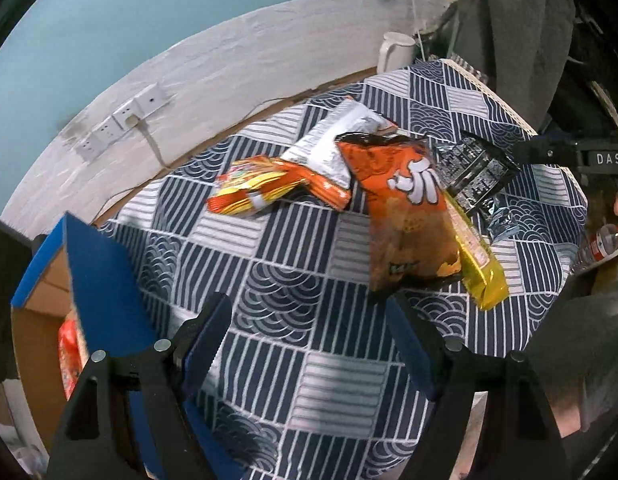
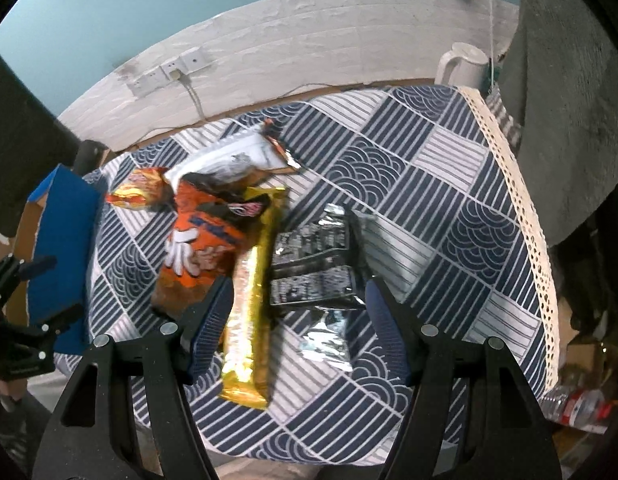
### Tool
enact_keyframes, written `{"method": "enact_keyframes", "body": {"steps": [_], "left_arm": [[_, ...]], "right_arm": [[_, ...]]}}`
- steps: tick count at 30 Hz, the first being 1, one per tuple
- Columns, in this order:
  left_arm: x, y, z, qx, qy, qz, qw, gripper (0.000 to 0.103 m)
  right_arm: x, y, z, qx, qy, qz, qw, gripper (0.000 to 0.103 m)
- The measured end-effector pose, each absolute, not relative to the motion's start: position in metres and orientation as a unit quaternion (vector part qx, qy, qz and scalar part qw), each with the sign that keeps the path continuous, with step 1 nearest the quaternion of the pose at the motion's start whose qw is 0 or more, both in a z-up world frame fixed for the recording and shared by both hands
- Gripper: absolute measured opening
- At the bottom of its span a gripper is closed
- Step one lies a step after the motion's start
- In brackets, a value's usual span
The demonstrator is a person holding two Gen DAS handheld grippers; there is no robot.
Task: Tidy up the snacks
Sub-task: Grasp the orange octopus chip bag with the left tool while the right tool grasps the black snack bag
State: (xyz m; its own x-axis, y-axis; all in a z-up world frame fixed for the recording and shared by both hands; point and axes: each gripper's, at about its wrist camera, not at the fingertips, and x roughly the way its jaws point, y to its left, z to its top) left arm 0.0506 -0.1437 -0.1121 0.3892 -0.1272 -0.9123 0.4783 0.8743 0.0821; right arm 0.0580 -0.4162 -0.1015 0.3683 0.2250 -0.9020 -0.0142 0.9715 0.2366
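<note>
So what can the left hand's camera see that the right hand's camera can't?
Only the left wrist view looks inside the cardboard box, where a red packet sits, and it catches the right gripper at the far right edge.

Only the right wrist view shows the tablecloth's lace edge running down the right side, and the left gripper off to the left.

Both see the orange chip bag, the gold packet, the silver-black packet, the white pitcher and the wall sockets.

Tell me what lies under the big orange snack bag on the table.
The orange snack bag overlaps a gold packet and the white pouch. Anything else beneath it is hidden.
</note>
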Motion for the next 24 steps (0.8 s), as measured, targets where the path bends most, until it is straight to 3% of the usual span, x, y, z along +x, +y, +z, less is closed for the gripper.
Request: {"method": "enact_keyframes", "body": {"steps": [10,13,24], "left_arm": [[0.069,-0.188,-0.127,0.155,0.544,-0.194,0.802,0.082],[0.071,-0.204,-0.129,0.159,0.541,-0.203,0.801,0.09],[0.085,-0.24,-0.15,0.157,0.552,-0.204,0.793,0.09]], "right_arm": [[0.062,-0.441,-0.114,0.108,0.562,0.064,0.817,0.073],[0.063,-0.446,-0.119,0.101,0.565,0.061,0.817,0.075],[0.064,-0.47,-0.146,0.117,0.584,0.057,0.801,0.075]]}}
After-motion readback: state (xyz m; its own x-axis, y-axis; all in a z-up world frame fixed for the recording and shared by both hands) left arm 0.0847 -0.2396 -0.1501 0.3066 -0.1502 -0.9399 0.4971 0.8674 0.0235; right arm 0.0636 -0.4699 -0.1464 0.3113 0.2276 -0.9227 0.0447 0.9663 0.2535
